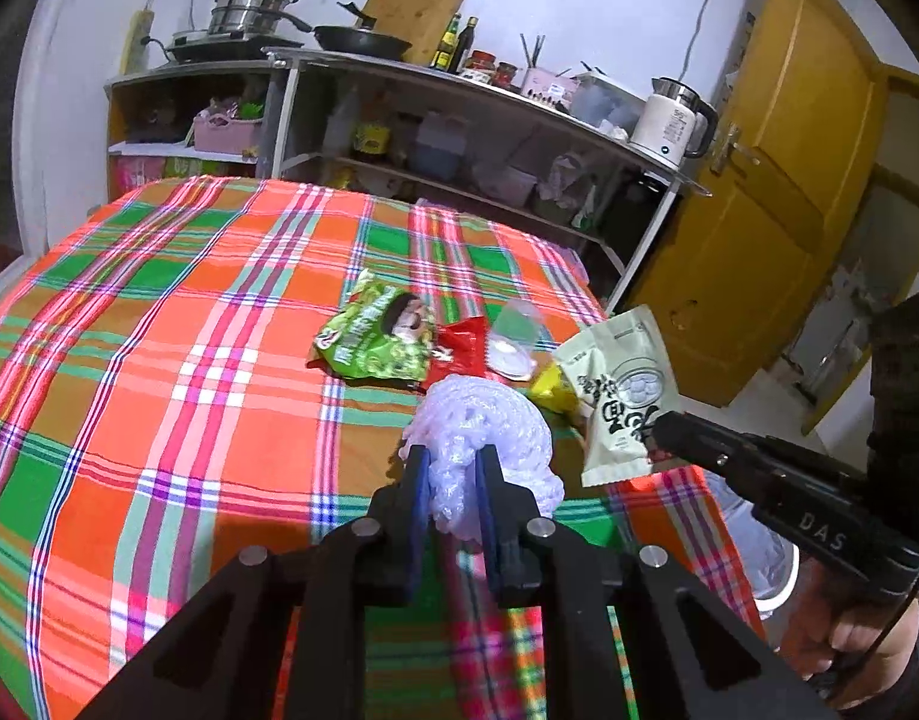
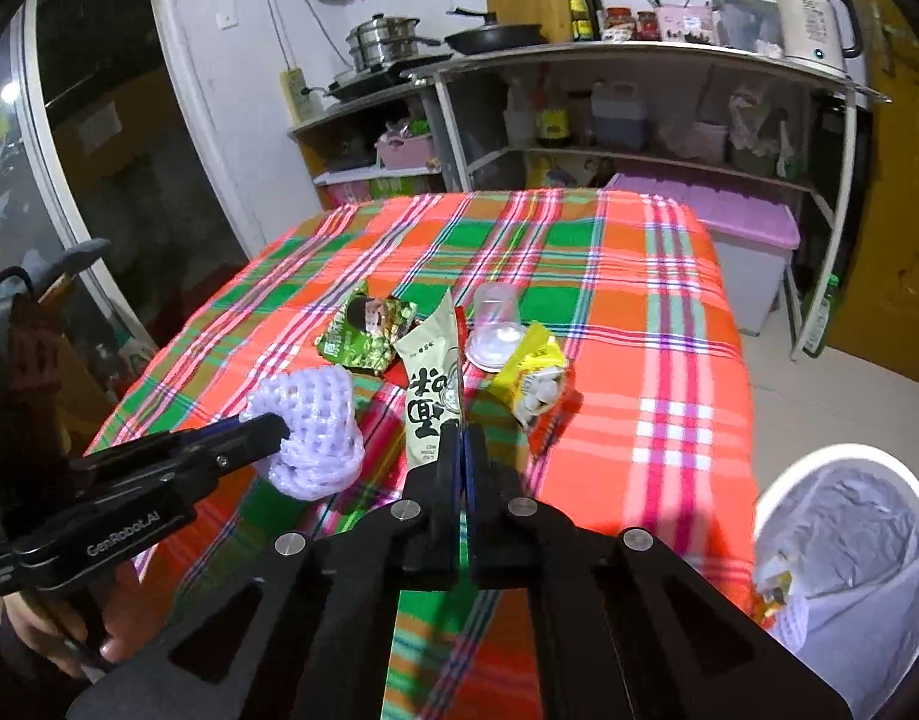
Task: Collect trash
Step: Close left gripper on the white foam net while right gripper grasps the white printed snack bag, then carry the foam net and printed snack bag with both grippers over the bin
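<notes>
A: Right wrist view, held: foam net (image 2: 315, 420) pinched in left gripper (image 2: 273, 426) jaws; pale wrapper (image 2: 426, 372) pinched in right gripper (image 2: 459, 450) jaws.

B: Remaining on tabletop (image 2: 669, 324): green packet (image 2: 363, 330), yellow packet (image 2: 531, 372), cup (image 2: 495, 324). Bin (image 2: 849, 546) partly filled.

Left claw (image 1: 450, 468) holds white foam fruit net (image 1: 483, 438) above plaid-clothed table (image 1: 159, 330). Right claw (image 2: 459, 438), to its right, holds pale flat snack pouch (image 2: 426, 378). On table beyond: green snack bag (image 2: 363, 330), clear plastic cup (image 2: 495, 324), yellow wrapper (image 2: 531, 372). White lined bin (image 2: 849, 540) on floor at right.
</notes>
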The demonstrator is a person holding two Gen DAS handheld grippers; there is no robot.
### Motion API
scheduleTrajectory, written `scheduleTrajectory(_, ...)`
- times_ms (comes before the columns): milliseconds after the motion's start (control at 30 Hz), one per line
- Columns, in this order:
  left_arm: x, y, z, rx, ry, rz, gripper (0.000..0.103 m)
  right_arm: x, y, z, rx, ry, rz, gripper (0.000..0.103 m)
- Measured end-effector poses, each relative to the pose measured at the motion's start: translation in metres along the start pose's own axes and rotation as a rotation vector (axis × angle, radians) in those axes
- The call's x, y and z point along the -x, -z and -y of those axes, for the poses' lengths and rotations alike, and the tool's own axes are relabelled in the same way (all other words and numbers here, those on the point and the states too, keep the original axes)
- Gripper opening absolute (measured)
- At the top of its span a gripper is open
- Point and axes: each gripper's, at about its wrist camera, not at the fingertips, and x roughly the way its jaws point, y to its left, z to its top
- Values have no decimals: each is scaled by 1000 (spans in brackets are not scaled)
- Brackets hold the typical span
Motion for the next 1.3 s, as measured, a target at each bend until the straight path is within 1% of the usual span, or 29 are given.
scheduleTrajectory(367,25,7,51,-78,51,24,15,68,20,22,-45,55,75,1)
scheduleTrajectory(667,37,14,94,-148,91,27,15,109,35,42,-81,103,126,1)
scheduleTrajectory(900,36,17,124,-196,119,16,15,132,47,60,-115,138,150,1)
scheduleTrajectory(1300,19,25,170,-265,167,-24,15,161,66,93,-182,195,178,1)
